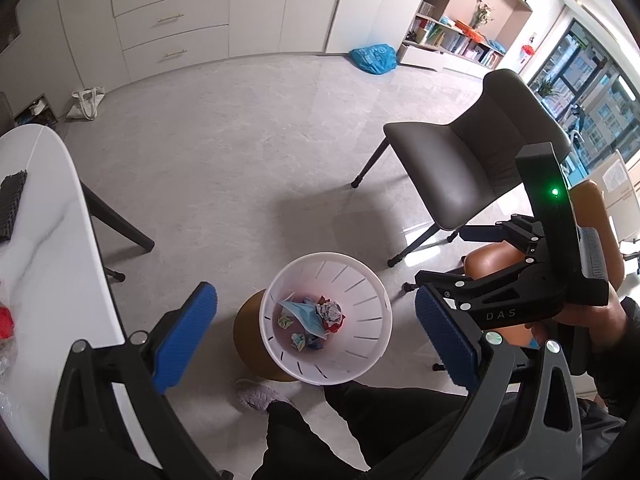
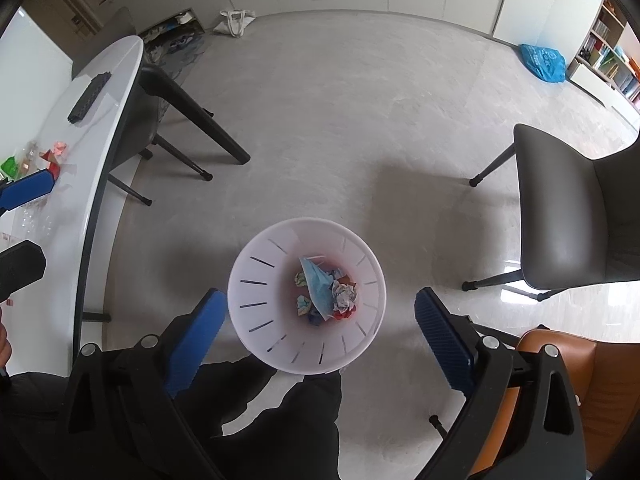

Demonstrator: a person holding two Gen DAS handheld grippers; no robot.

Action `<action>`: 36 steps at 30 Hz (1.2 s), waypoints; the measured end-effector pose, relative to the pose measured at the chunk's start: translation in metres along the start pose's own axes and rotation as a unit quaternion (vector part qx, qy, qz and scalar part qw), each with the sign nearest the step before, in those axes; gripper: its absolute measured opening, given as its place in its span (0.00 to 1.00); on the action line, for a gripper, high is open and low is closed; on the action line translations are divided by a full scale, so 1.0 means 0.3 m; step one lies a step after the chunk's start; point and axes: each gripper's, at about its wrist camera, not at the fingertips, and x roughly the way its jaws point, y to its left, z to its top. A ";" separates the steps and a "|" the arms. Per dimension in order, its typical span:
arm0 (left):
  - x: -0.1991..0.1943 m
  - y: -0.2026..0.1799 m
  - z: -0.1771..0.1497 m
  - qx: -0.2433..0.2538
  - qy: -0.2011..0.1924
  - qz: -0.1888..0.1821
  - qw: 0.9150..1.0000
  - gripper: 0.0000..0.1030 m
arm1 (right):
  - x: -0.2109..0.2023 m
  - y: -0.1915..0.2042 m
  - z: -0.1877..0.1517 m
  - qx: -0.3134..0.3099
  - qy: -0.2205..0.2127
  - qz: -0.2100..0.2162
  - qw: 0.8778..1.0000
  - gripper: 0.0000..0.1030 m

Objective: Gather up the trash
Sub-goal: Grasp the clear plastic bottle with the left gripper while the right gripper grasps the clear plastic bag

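Left wrist view: blue-padded left tool (image 1: pixel 316 338) nearest the lens, jaws spread wide, nothing between the pads. White slotted bin (image 1: pixel 376 312) sits on the floor directly below the gap. Inside the bin: blue face mask (image 1: pixel 308 316), grey crumpled paper ball (image 1: pixel 330 311), small coloured paper scraps. Right of the bin, right tool (image 1: pixel 528 258) seen side-on, held in a hand (image 1: pixel 592 316); its jaws stand apart, empty. Grey chair (image 1: pixel 452 168) beyond the bin; white counter (image 1: pixel 44 264) left of the bin.

Right wrist view: right tool (image 2: pixel 320 338) in the foreground, jaws wide, gripping nothing. Bin (image 2: pixel 256 280) below and between the fingers, same mask (image 2: pixel 318 286) and paper ball (image 2: pixel 345 295) at its bottom. Counter (image 2: pixel 100 128) left of the bin, with red and green scraps (image 2: pixel 52 156) on it near a blue pad of the left tool (image 2: pixel 28 190). Tan chair (image 2: pixel 560 384) right of the bin.
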 end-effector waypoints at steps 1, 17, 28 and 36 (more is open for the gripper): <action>-0.006 0.007 -0.003 -0.003 -0.002 0.002 1.000 0.92 | -0.002 0.004 0.005 -0.002 -0.001 0.001 1.000 0.92; -0.348 0.400 -0.209 -0.197 -0.090 0.168 0.962 0.92 | 0.011 0.480 0.174 -0.158 -0.026 0.080 0.984 0.92; -0.614 0.754 -0.622 -0.367 -0.099 0.277 0.883 0.92 | 0.025 1.214 0.227 -0.411 -0.051 0.163 0.895 0.92; -0.679 0.928 -0.783 -0.393 -0.098 0.273 0.872 0.92 | 0.060 1.620 0.198 -0.559 -0.094 0.164 0.807 0.92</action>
